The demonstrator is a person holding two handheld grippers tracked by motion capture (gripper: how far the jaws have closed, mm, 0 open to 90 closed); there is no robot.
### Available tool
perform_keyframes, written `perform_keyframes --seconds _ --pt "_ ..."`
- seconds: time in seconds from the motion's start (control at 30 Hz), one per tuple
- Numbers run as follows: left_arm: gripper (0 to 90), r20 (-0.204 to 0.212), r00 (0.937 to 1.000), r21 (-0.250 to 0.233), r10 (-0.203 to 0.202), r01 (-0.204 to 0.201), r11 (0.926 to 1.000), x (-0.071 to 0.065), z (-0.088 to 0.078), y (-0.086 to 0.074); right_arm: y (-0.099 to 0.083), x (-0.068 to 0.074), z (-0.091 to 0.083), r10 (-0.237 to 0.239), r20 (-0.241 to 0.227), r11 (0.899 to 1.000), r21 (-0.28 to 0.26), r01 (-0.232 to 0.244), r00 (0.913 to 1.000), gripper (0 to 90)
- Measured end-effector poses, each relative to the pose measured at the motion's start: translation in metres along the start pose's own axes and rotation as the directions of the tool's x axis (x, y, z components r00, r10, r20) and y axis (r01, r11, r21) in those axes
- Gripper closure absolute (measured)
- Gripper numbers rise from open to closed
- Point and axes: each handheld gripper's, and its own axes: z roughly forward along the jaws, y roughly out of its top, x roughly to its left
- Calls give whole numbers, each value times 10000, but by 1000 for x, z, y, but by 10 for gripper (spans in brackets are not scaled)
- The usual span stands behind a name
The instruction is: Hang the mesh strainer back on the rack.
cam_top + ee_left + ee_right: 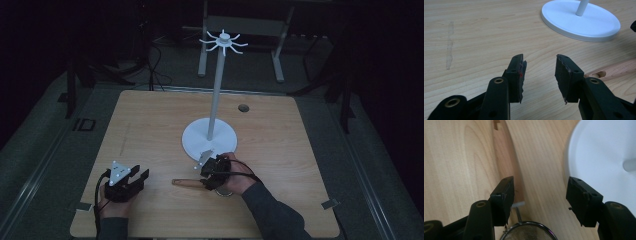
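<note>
**Strainer with wooden handle lies under my right gripper**

Strainer (529,231) with a round metal rim and a wooden handle (505,157) lies flat on the wooden table (150,125). I see it directly below my right gripper (539,200), whose jaws stand apart with nothing between them. The handle runs forward past the left jaw, and the metal rim sits at the base of the jaws. In the high view the handle (186,182) points from the right gripper (212,172) toward my left gripper (131,178).

To the right of the right jaw is the round white base (599,157) of a stand, very near. From this base a thin white pole (216,95) goes up to a crown of small hooks (223,42).

The left gripper (539,75) also has its jaws apart, empty, low over the bare wood. Ahead of it and to the right is the same white base (564,20), and the end of the handle (614,70) lies just beside its right jaw.

I can read no label or writing on any of these things.
</note>
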Motion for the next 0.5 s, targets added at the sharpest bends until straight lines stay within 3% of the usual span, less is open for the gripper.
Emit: perform_keyframes --seconds 0.33,0.5 --pt "588 -19 10000 3 12 -12 10000 0 0 0 7 9 15 -471 -491 9969 610 500 9977 352" --pt "588 -20 10000 2 15 -15 10000 1 0 0 11 12 25 -483 -784 9938 961 558 9958 364"
